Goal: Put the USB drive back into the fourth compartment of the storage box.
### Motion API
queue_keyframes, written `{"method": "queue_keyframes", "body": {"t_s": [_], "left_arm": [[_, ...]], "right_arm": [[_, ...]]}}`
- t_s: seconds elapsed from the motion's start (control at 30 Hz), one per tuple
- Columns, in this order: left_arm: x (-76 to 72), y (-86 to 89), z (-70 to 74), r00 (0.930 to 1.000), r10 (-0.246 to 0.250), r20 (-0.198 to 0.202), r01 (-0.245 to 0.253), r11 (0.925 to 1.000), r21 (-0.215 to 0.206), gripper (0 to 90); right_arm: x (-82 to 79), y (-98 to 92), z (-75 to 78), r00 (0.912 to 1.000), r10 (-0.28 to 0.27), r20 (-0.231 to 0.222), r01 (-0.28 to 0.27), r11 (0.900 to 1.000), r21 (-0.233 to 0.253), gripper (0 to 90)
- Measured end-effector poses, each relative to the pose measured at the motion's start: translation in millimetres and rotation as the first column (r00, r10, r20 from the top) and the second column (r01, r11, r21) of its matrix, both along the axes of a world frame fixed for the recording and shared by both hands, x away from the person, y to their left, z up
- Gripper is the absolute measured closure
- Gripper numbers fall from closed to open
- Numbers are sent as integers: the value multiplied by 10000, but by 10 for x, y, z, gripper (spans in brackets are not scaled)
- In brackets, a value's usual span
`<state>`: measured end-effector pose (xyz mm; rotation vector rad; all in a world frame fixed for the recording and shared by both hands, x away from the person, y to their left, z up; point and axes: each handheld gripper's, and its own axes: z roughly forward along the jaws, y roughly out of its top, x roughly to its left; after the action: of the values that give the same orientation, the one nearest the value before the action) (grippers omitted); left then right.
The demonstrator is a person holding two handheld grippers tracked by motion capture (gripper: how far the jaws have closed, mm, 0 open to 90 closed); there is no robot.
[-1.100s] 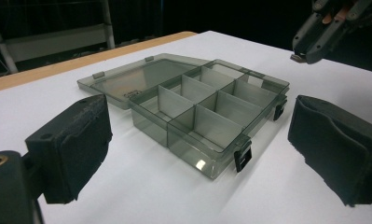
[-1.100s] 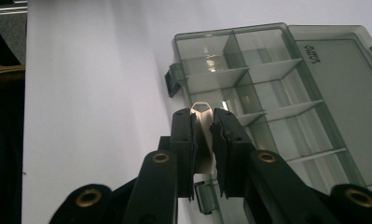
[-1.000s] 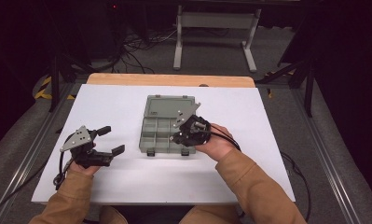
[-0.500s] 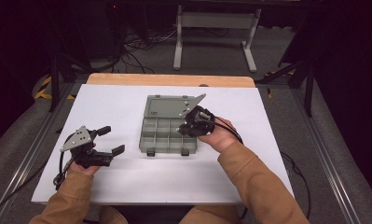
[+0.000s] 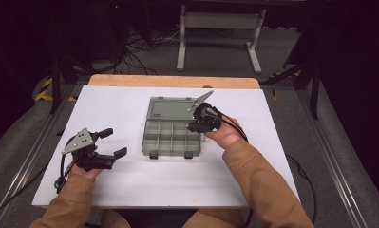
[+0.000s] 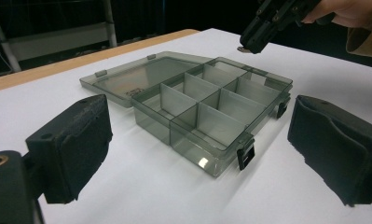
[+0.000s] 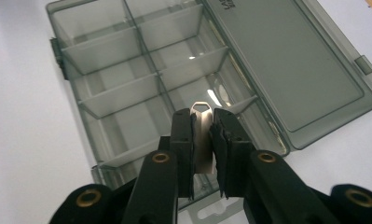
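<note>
A smoky grey compartment box (image 5: pixel 151 142) lies open in the middle of the white table, its lid (image 5: pixel 170 108) flat behind it. In the left gripper view the box (image 6: pixel 211 116) shows several bare compartments. My right gripper (image 5: pixel 194 126) hovers over the box's right side, shut on a small silver metal tab (image 7: pixel 202 135) with a hole at its tip. That tab (image 6: pixel 243 48) pokes out below the right gripper (image 6: pixel 256 39). My left gripper (image 5: pixel 113 142) rests on the table left of the box, open, nothing between its pads (image 6: pixel 76 144).
The white table top (image 5: pixel 272 142) has free room on both sides of the box. A wooden edge (image 5: pixel 173 80) runs along the far side. Beyond it, a metal stand (image 5: pixel 220 28) and cables lie on the dark floor.
My right gripper, with the metal tab in it, has shifted a little right and away over the box. The left gripper has not moved.
</note>
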<state>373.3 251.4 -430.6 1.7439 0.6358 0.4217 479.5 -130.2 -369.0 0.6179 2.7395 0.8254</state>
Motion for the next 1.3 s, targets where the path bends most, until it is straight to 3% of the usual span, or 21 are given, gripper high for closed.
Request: {"method": "queue_keyframes", "body": {"t_s": [0.73, 1.3], "left_arm": [[2, -4, 0, 10000, -41, 26, 41, 9999, 106, 72], [6, -3, -2, 10000, 0, 11, 0, 10000, 94, 73]], "right_arm": [[263, -31, -216, 9966, -760, -317, 754, 9970, -189, 795], [344, -1, -361, 9939, -835, -719, 792, 9950, -610, 795]]}}
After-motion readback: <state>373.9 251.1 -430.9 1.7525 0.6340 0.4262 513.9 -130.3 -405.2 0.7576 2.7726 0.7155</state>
